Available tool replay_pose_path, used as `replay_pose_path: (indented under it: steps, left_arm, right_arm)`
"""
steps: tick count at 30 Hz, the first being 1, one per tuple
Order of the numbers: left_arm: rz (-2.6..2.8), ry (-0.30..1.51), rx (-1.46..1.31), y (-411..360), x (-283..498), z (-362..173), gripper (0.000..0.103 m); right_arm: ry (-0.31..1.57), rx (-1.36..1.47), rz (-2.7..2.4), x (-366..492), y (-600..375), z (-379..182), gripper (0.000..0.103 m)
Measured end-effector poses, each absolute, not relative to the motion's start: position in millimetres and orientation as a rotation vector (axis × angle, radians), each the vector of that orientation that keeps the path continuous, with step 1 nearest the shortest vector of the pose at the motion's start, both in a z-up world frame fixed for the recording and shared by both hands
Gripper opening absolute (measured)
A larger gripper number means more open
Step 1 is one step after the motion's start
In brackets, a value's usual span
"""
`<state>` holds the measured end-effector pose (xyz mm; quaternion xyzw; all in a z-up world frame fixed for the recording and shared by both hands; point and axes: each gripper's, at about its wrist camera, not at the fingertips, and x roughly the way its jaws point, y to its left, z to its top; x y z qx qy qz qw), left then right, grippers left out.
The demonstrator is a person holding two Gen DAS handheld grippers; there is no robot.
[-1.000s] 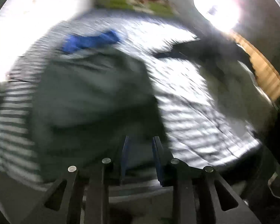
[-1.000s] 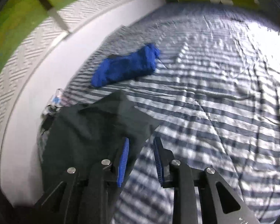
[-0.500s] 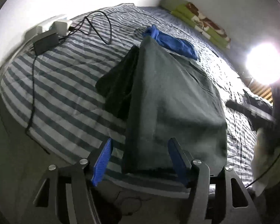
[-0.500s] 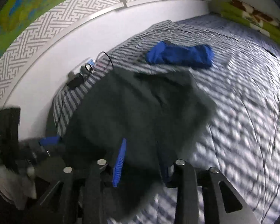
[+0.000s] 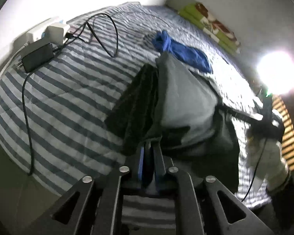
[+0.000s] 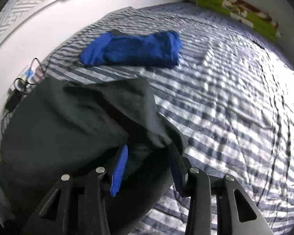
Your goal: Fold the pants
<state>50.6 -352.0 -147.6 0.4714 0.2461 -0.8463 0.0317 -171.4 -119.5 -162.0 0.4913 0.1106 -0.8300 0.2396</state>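
Note:
Dark grey-green pants (image 5: 186,101) lie bunched on the striped bed cover (image 5: 68,98), with one darker layer folded out to the left. My left gripper (image 5: 150,148) is shut on the near edge of the pants. In the right wrist view the pants (image 6: 68,121) fill the lower left, and a fold of the cloth drapes between the spread fingers of my right gripper (image 6: 149,164), which is open. At the far right of the left wrist view, a gloved hand (image 5: 268,156) holds that right gripper by the pants' right side; it is blurred.
A folded blue garment (image 5: 186,52) (image 6: 135,49) lies just beyond the pants. A phone (image 5: 37,55), a white power strip (image 5: 54,31) and black cables sit near the wall. Green bedding (image 6: 239,13) lines the far edge. A bright lamp (image 5: 278,76) glares at right.
My left gripper was wide open half a second ago and has now shut on the pants' near edge. The right gripper has stayed open and moved closer, with cloth gathered between its fingers.

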Motion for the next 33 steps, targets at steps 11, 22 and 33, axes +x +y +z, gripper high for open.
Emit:
replay_pose_path:
  steps: [11,22,33]
  left_arm:
    - [-2.671,0.645,1.382,-337.1,77.6,-123.0,0.037]
    - [-2.565,0.682,1.425,-355.2,68.3,-150.0,0.037]
    - [-2.673,0.618,1.317,-344.9,72.4,-85.9,0.067]
  right_arm:
    - [0.41,1.078,-1.845,-95.2,-245.1,-122.6,0.039]
    - [0.294,1.255,-1.97,-139.7,-247.9,-131.4,0.063]
    - [-0.051,1.168,-2.224,-69.8,-26.4,-53.7,0.065]
